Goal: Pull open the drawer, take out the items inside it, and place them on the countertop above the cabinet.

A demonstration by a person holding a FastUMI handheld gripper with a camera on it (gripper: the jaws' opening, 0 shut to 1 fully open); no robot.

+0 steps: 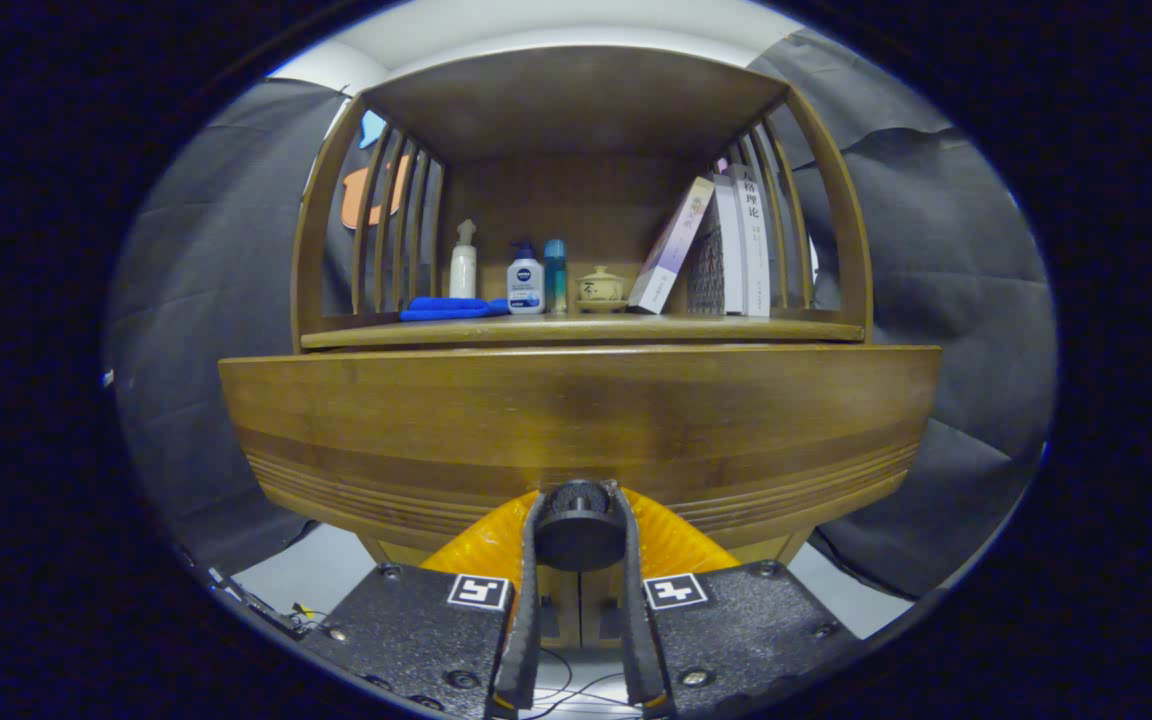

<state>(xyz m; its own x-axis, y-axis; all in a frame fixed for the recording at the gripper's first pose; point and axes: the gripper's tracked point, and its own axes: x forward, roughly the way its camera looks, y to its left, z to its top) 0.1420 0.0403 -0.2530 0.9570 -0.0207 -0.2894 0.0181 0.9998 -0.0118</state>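
— Wooden drawer point(576, 420) is sitting just under the counter point(576, 330), its round knob point(579, 525) caught between the fingers?

— Yes, the claw point(579, 520) is closing narrowly on that knob. Likely a stiff, heavy front; the knob is looking like the only hold.

We see warm brown wood across the drawer front point(576, 420) — smooth, with a soft satin sheen and fine grooved lines along its lower edge. Its round knob point(579, 525) looks dark and matt, with both fingers point(528, 600) of the gripper point(579, 500) pressed against its sides. The countertop point(576, 330) is the same wood. On it lie a soft blue cloth point(448, 308), glossy plastic bottles point(525, 284) and paper-covered books point(736, 250) — their covers smooth.
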